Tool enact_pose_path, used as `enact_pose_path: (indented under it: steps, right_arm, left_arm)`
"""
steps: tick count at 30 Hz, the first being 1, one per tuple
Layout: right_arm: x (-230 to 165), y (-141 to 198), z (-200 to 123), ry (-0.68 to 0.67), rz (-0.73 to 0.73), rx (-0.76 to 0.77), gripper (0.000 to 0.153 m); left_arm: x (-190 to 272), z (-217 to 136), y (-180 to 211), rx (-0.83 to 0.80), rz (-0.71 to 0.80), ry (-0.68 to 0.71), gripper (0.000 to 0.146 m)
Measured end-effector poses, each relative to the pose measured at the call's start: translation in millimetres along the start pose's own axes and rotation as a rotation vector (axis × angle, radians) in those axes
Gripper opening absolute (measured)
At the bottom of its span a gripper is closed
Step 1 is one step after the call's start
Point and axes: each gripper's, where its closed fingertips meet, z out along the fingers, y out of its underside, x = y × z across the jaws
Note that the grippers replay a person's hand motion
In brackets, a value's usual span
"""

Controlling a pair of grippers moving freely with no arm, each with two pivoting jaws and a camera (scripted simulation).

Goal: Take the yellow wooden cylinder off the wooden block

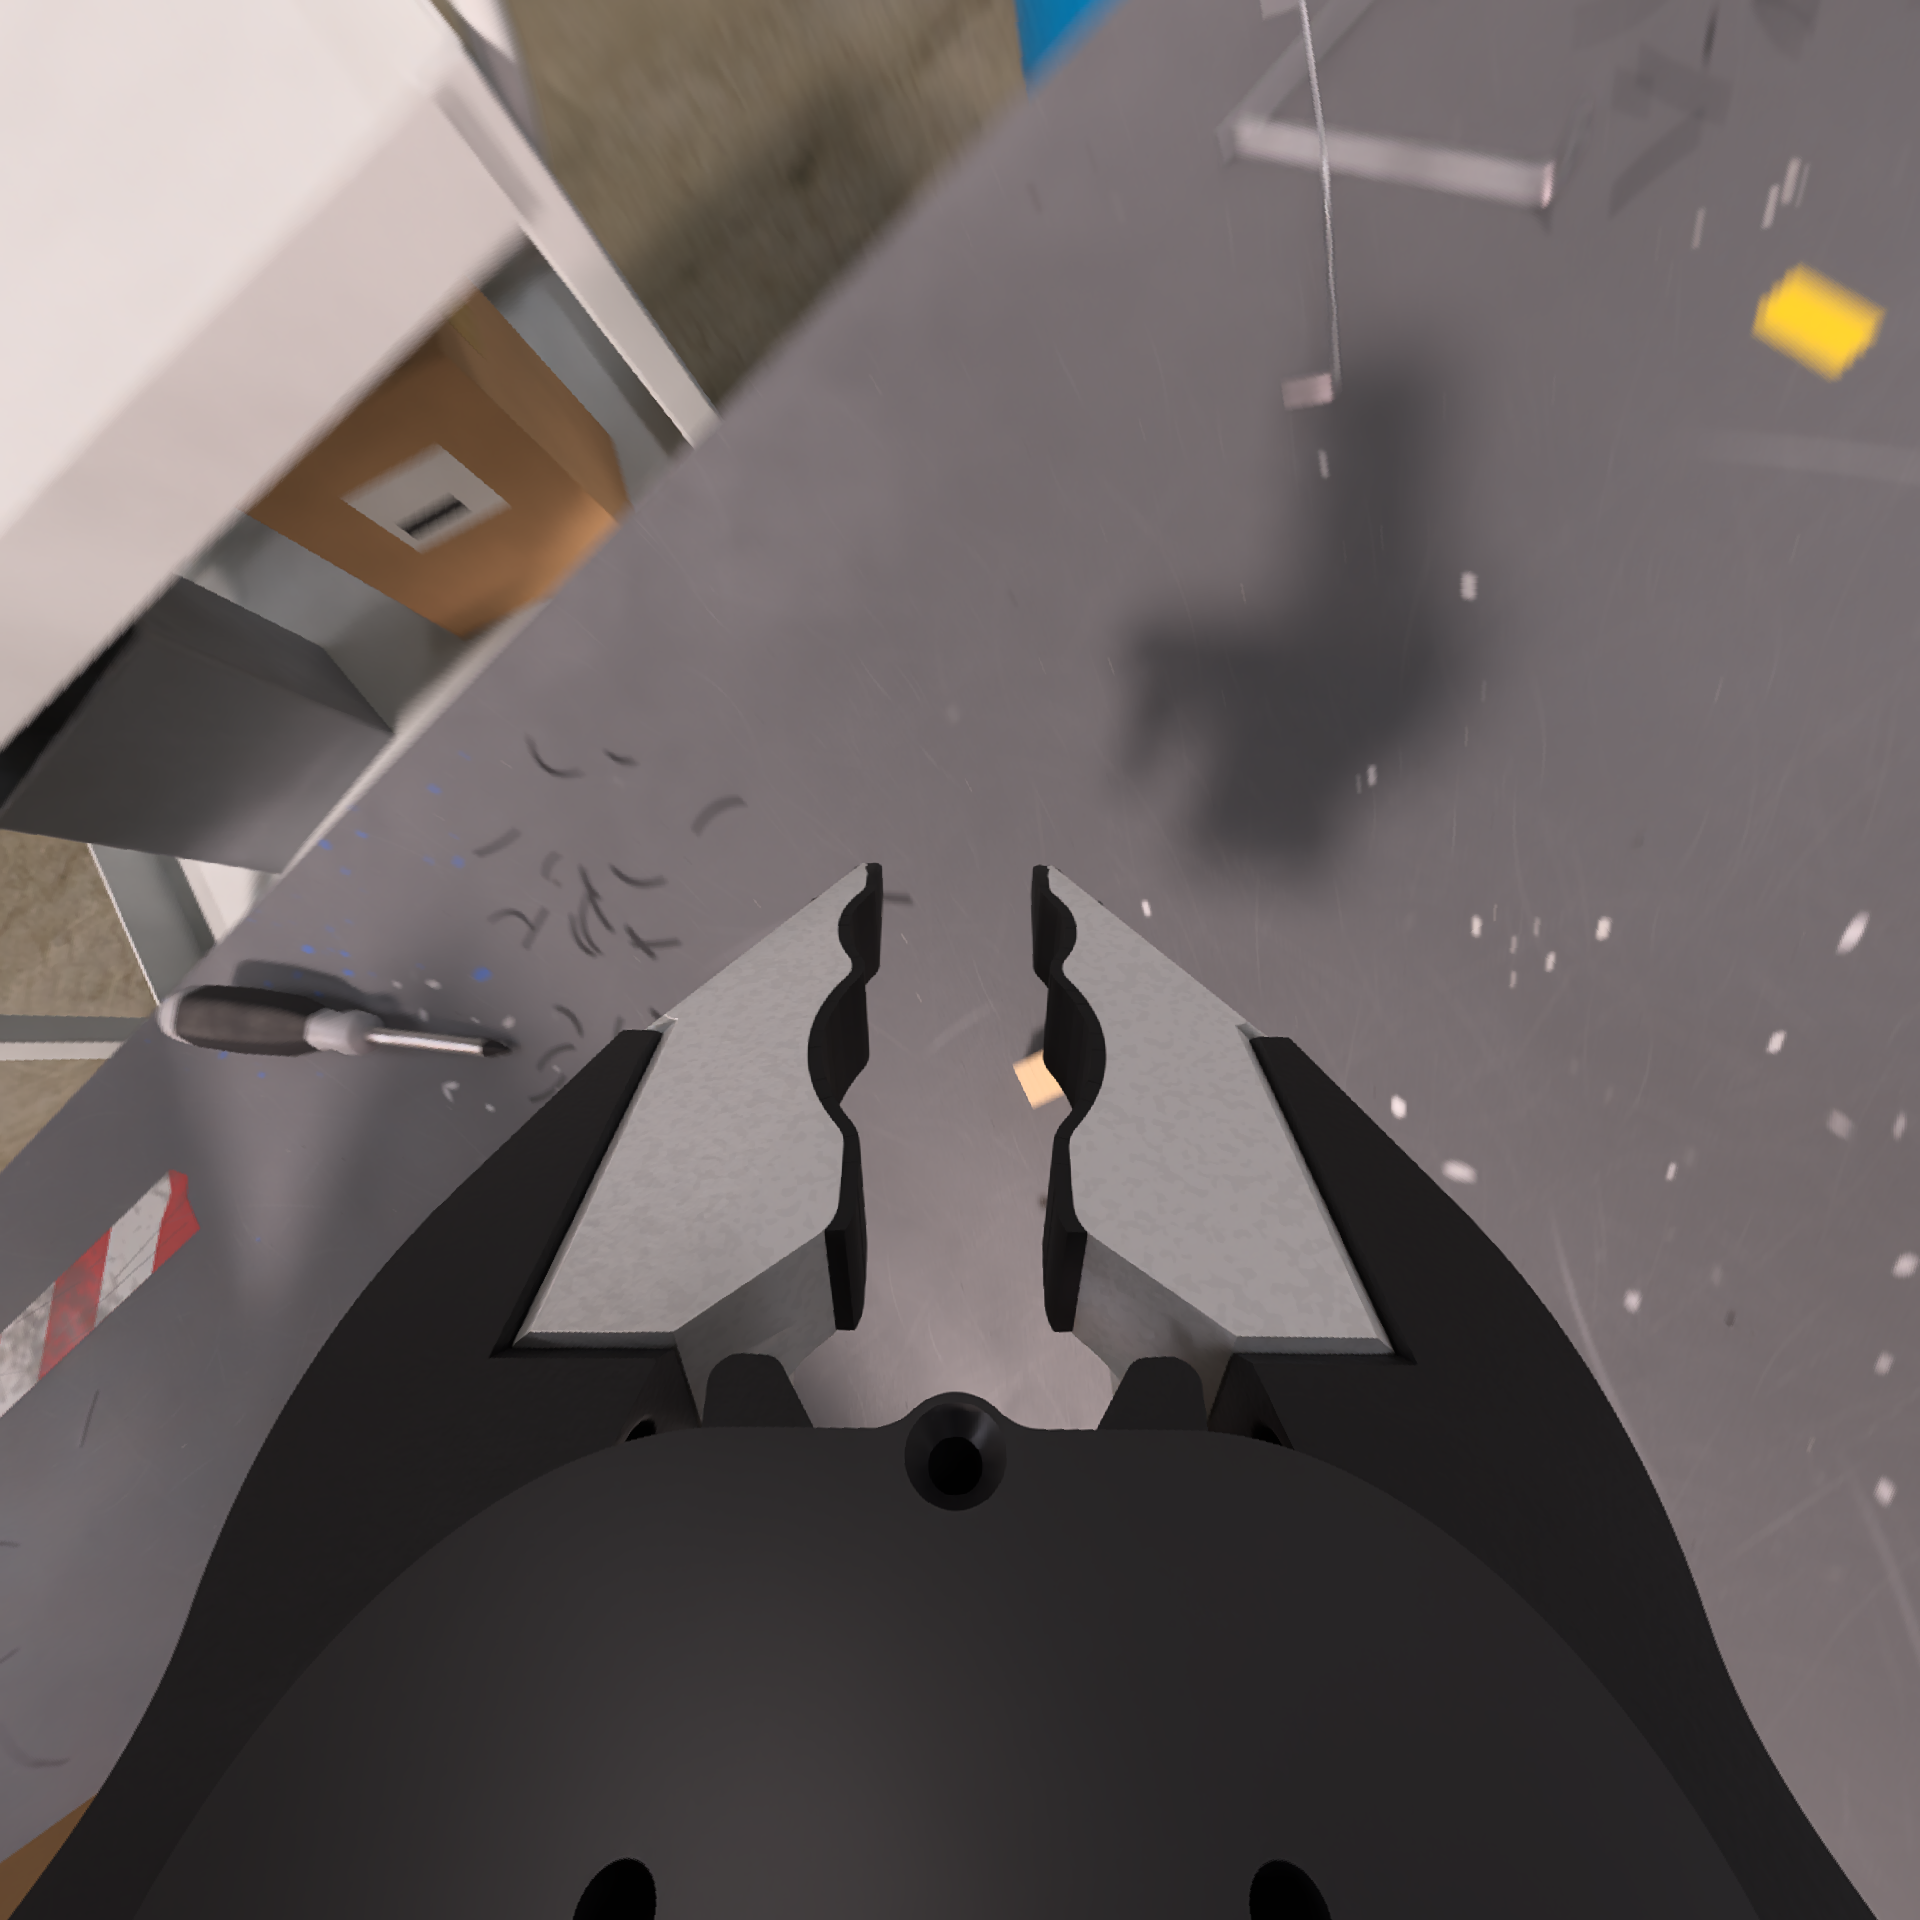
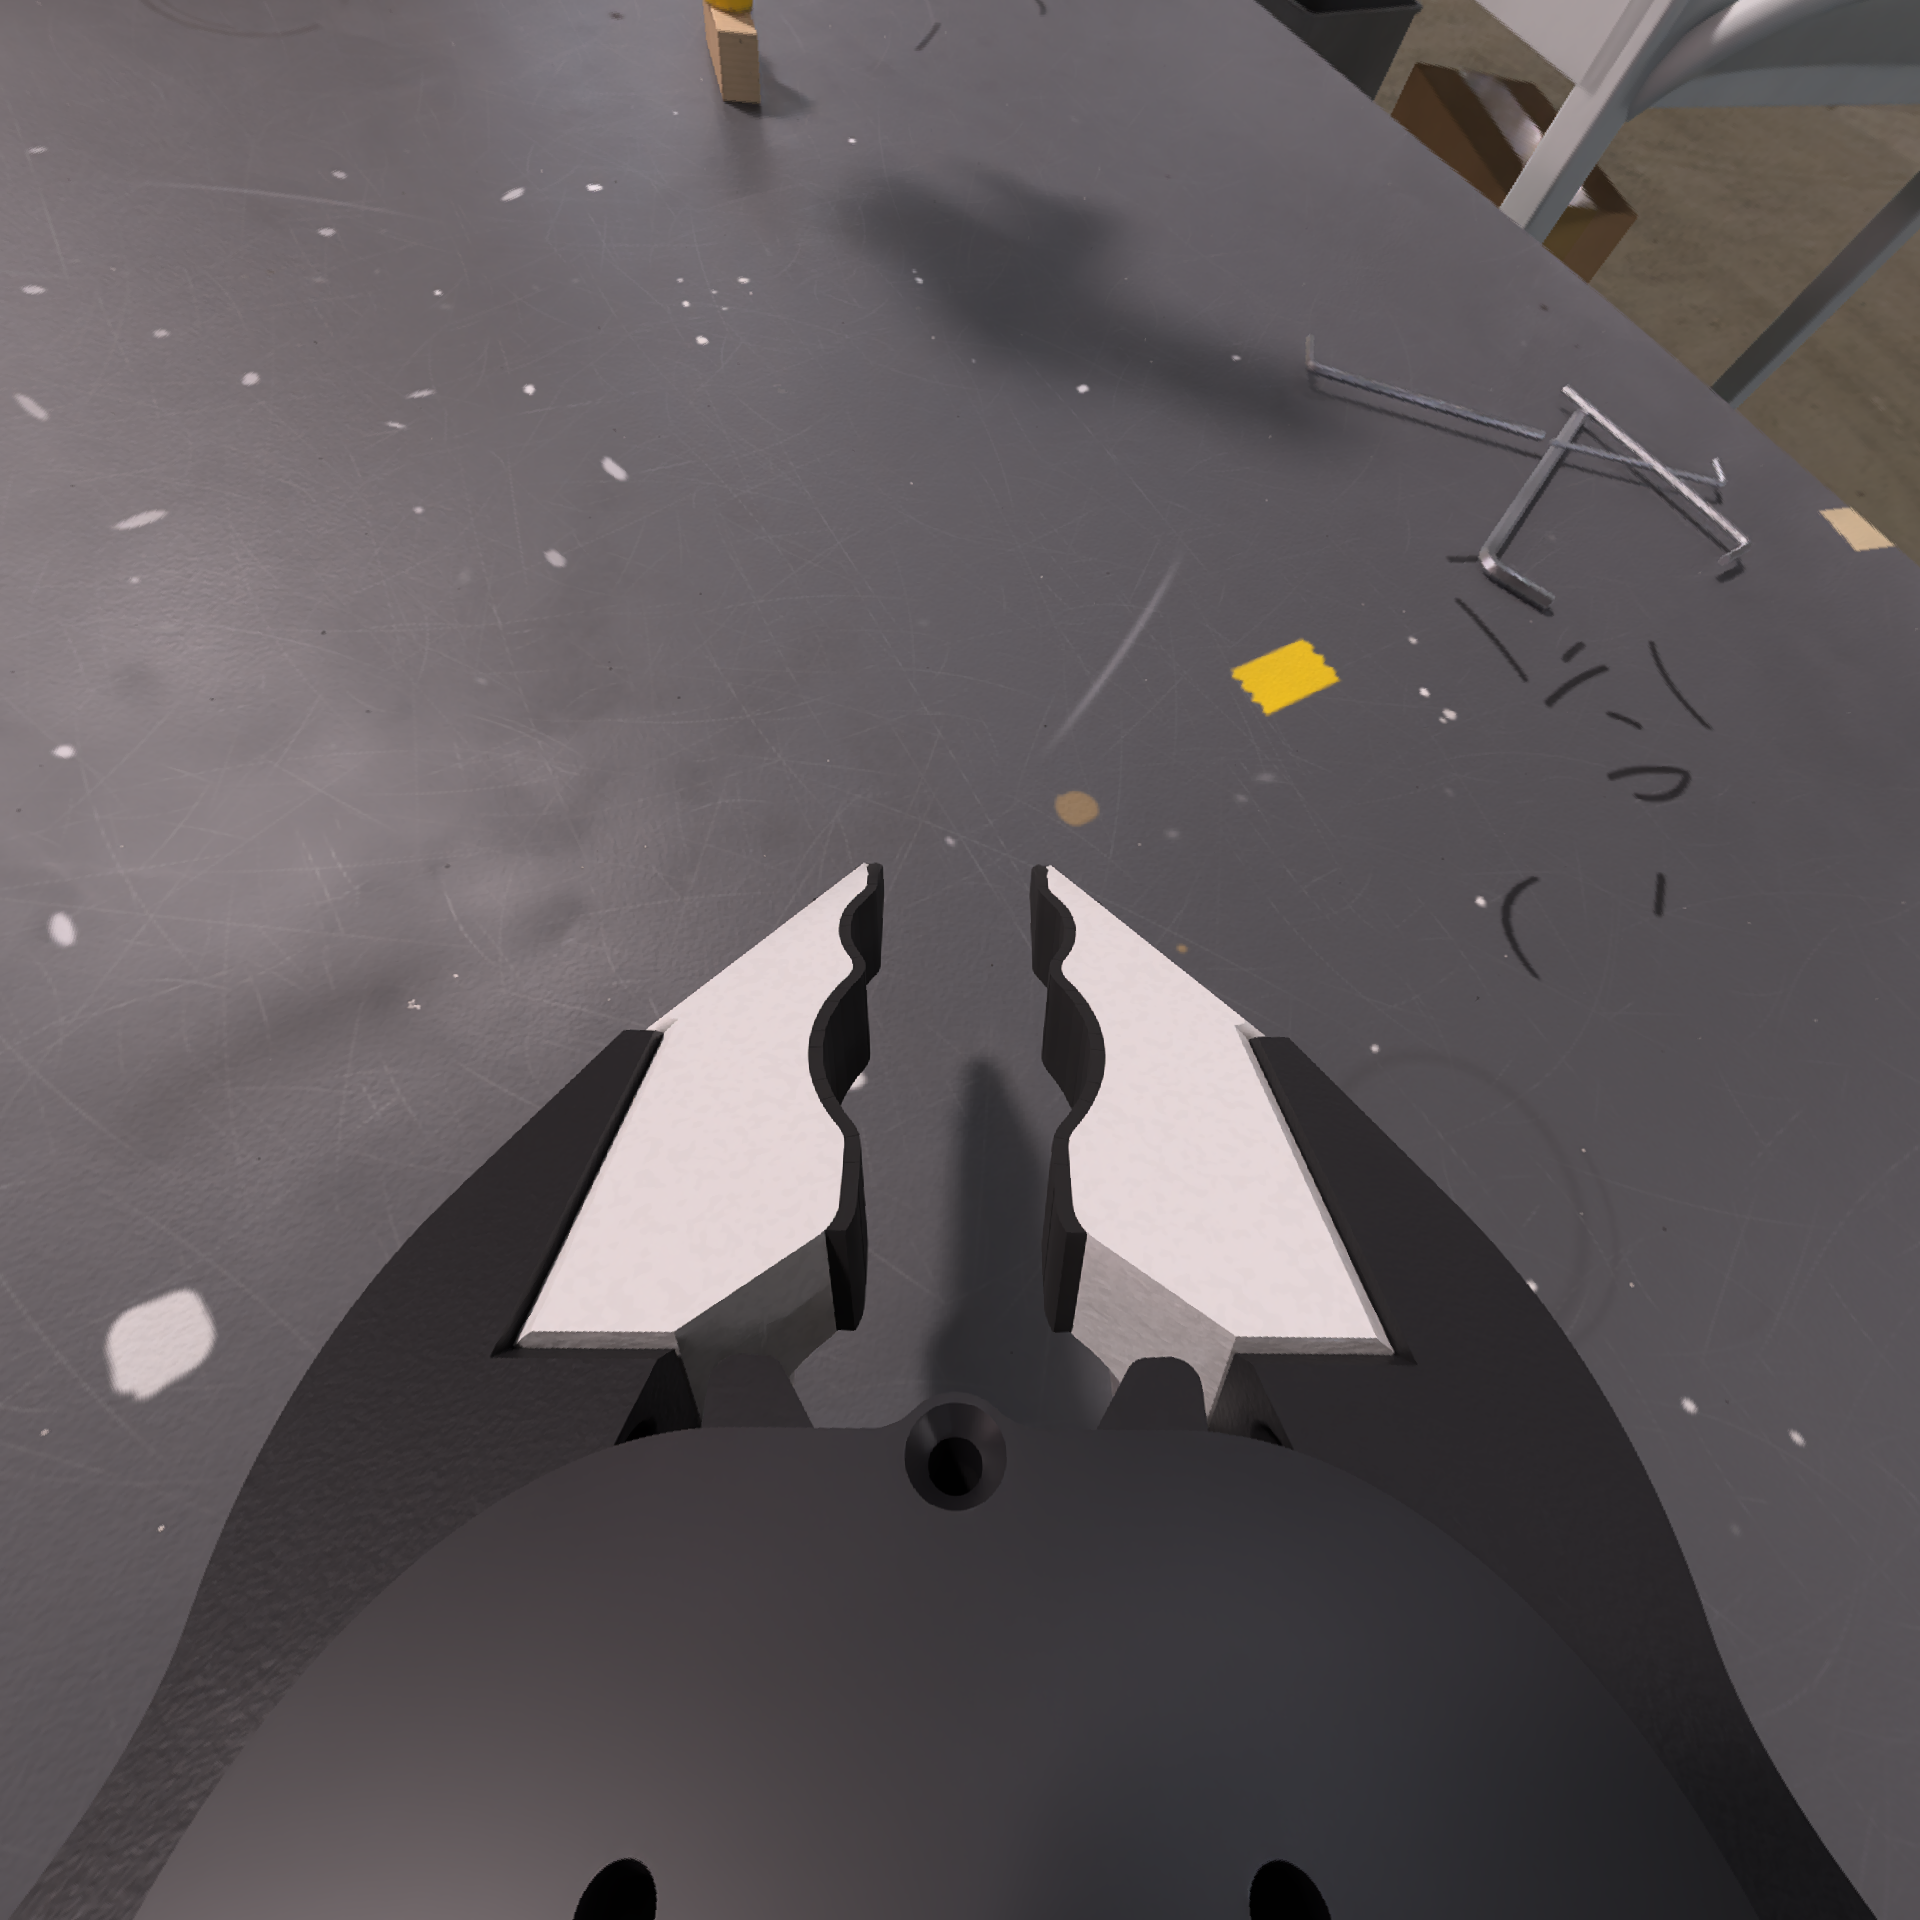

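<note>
Two grippers hang above a scuffed grey workbench [image 2: 416, 727] flecked with pale paint chips. In the right wrist view, the right gripper [image 2: 956, 878] fills the lower half of the frame, its fingers spread with nothing between them. At the top edge, left of centre, stands the wooden block [image 2: 736, 60], upright on the bench, with only the lower rim of the yellow cylinder [image 2: 727, 5] showing on top of it before the frame cuts it off. Both sit well apart from the gripper. A yellow scrap of tape [image 2: 1285, 676] lies right of centre, and a tangle of metal hex keys [image 2: 1558, 468] rests at the upper right near the bench edge.

In the left wrist view, which is partly blurred, the left gripper [image 1: 956, 878] likewise holds its fingers parted and empty over the bench. A small tan piece [image 1: 1034, 1081] shows between them on the surface; what it is cannot be told. A screwdriver [image 1: 312, 1023] lies at the left edge among dark shavings, and a cardboard box [image 1: 436, 499] sits beyond the bench at upper left.
</note>
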Motion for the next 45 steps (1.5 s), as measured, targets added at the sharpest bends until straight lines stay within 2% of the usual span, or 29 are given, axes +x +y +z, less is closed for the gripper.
enact_pose_path:
  steps: [5, 9, 13, 18, 20, 22, 27, 29, 31, 33, 35, 37, 41, 45]
  right_arm:
    - [-1, 4, 4, -0.013, 0.003, -0.020, 0.028]
    - [-3, 7, 6, -0.015, -0.003, -0.035, 0.028]
    - [-4, 8, 8, -0.026, 0.002, -0.042, 0.028]
    - [-7, 11, 11, -0.035, -0.007, -0.059, 0.028]
    - [-9, 13, 11, -0.040, -0.008, -0.065, 0.028]
    - [-9, 14, 12, -0.043, -0.011, -0.071, 0.028]
    - [-9, 17, 12, -0.044, -0.015, -0.081, 0.028]
    - [-8, 18, 11, -0.045, -0.012, -0.083, 0.028]
    - [-8, 19, 12, -0.050, -0.007, -0.085, 0.028]
    - [-8, 20, 13, -0.056, -0.006, -0.091, 0.028]
    - [-9, 21, 13, -0.059, -0.010, -0.097, 0.027]
    - [-10, 21, 13, -0.059, -0.014, -0.098, 0.027]
    - [-10, 20, 13, -0.058, -0.013, -0.092, 0.027]
    - [-11, 20, 14, -0.066, -0.008, -0.093, 0.027]
  left_arm:
    - [42, 40, 63, -0.232, 0.185, 0.049, 0.034]
    - [60, 52, 99, -0.361, 0.344, 0.089, 0.024]
    - [85, 54, 112, -0.372, 0.580, 0.198, 0.022]
    - [64, 70, 112, -0.452, 0.866, 0.000, 0.040]
    - [61, 74, 110, -0.489, 0.939, -0.007, 0.054]
    - [60, 77, 110, -0.538, 0.987, 0.020, 0.059]
    - [55, 80, 121, -0.701, 0.980, 0.133, 0.062]
    - [43, 75, 129, -0.821, 1.003, 0.141, 0.065]
    - [38, 76, 130, -0.840, 1.051, 0.132, 0.065]
    - [35, 82, 126, -0.797, 1.066, 0.120, 0.056]
    - [32, 85, 125, -0.758, 1.102, 0.098, 0.035]
    - [32, 87, 126, -0.723, 1.076, 0.097, 0.020]
    - [39, 73, 119, -0.628, 0.978, 0.119, 0.018]
    - [45, 42, 91, -0.408, 0.779, 0.179, 0.018]
